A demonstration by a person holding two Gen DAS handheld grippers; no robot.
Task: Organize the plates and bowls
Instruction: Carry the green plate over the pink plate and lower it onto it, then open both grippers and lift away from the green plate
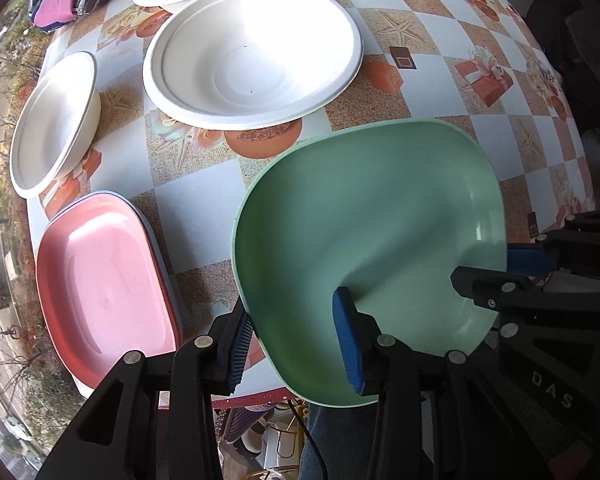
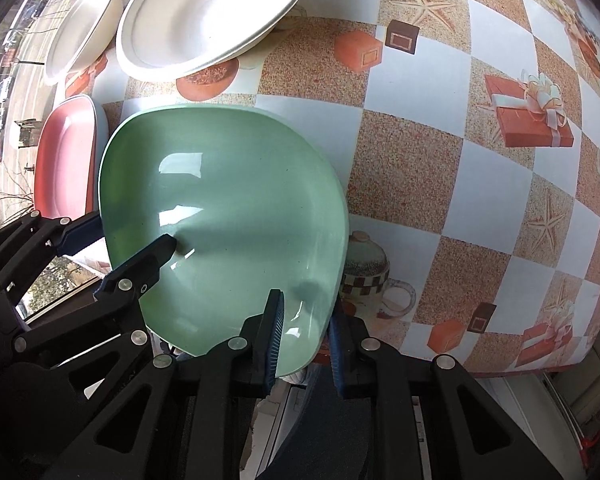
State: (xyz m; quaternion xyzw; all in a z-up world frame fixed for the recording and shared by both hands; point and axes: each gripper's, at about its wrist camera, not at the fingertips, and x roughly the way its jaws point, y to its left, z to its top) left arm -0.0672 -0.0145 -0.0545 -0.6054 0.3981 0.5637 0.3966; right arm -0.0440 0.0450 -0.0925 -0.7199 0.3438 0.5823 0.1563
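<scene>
Green plate (image 1: 372, 248) sits lower centre of both views, hanging past the near table edge. Both tools straddle its rim: left gripper (image 1: 296, 344) with one pad inside the dish and one beyond the rim, right gripper (image 2: 306, 338) likewise at the plate's lower right edge. Jaws on both are parted around the rim; whether the pads actually press the plate, I cannot tell.

Risks, as judged:
- Thin, glossy rim could slip from the pads and the plate drop off the edge.
- Two tools pulling unevenly could tilt it.
- A swing left could knock the pink plate (image 1: 104, 280).

White paper bowls (image 1: 252, 52) sit upper left. Checkered tablecloth (image 2: 440, 152), smooth, printed with gifts and starfish. Window and street at far left.
</scene>
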